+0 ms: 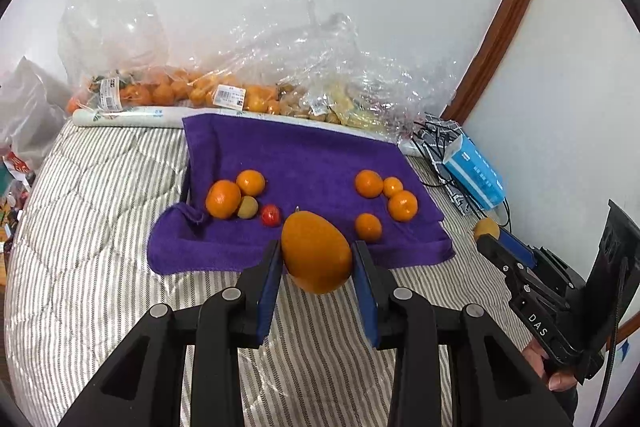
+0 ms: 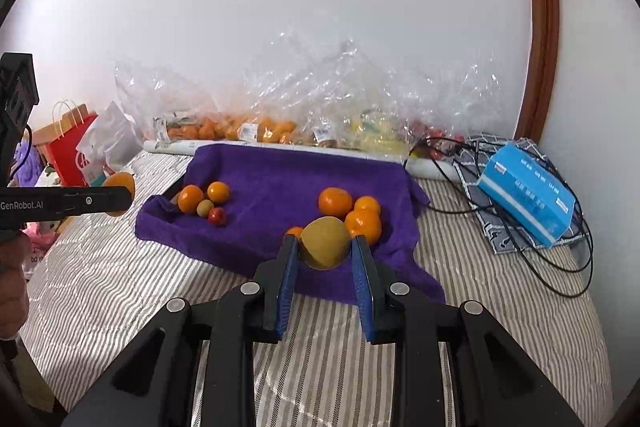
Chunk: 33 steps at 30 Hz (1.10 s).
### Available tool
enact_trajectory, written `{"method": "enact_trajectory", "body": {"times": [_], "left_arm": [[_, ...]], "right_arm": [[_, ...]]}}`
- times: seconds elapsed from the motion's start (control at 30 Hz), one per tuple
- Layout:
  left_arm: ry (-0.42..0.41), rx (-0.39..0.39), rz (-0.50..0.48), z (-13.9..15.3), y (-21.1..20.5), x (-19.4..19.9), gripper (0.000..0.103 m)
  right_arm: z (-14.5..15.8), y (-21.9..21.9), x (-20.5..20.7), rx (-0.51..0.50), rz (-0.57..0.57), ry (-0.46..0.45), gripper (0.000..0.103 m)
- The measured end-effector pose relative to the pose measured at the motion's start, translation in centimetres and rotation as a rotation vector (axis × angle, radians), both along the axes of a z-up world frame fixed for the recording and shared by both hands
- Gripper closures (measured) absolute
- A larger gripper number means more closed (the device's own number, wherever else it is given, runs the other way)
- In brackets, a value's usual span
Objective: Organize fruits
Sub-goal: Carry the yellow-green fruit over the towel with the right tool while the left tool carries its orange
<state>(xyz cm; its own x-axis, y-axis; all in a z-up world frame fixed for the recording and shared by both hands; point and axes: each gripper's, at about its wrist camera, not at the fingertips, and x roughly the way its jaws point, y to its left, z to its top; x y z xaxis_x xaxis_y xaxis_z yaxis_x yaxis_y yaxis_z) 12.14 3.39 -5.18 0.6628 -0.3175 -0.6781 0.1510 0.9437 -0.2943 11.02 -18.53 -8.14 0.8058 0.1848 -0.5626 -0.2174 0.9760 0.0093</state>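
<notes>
Purple towel (image 1: 296, 163) spread on the striped bed (image 1: 100, 211), taken here as the landmark. On the towel's left part: two oranges (image 1: 223, 199), a small greenish-brown fruit (image 1: 247, 207) and a small red fruit (image 1: 270, 215), close together. Before the towel's near edge, raised clear of it: left tool (image 1: 317, 259) clamped on a large orange fruit (image 1: 316, 251), pads pressing both its sides. On the towel's right part: four oranges (image 1: 369, 183) in a loose cluster. Over the towel's near right part: right tool (image 2: 325, 251) gripping a yellow-brown round fruit (image 2: 325, 242). Behind the towel, along the wall: clear plastic bags (image 1: 224, 91) of fruit. Right of the towel: blue box (image 2: 528, 199) among black cables.
</notes>
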Motion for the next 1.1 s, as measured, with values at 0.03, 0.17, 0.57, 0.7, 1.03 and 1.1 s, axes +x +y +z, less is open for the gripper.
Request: {"method": "enact_trajectory", "body": {"times": [0.03,0.17,0.57,0.7,1.03,1.1], "left_arm": [[-0.004,0.003,0.002,0.1,0.1,0.0,0.07],[-0.012,0.004,0.01,0.5,0.4,0.0,0.07],[-0.031,0.015,0.015,1.2,0.6,1.0,0.07],[-0.027,0.02,0.015,1.0,0.5,1.8,0.07],[-0.009,0.02,0.029,0.3,1.3,3.7,0.07],[-0.005,0.02,0.032,0.1,1.5,4.1,0.07]], "right_arm": [[0.1,0.0,0.0,0.001,0.002,-0.003,0.076],[0.5,0.1,0.2,0.003,0.003,-0.016,0.076],[0.5,-0.1,1.3,0.011,0.0,-0.02,0.076],[0.4,-0.4,2.0,0.022,-0.011,-0.013,0.076],[-0.7,-0.9,3.9,0.026,-0.026,0.014,0.076],[-1.1,-1.0,4.3,0.026,-0.029,0.024,0.076]]}}
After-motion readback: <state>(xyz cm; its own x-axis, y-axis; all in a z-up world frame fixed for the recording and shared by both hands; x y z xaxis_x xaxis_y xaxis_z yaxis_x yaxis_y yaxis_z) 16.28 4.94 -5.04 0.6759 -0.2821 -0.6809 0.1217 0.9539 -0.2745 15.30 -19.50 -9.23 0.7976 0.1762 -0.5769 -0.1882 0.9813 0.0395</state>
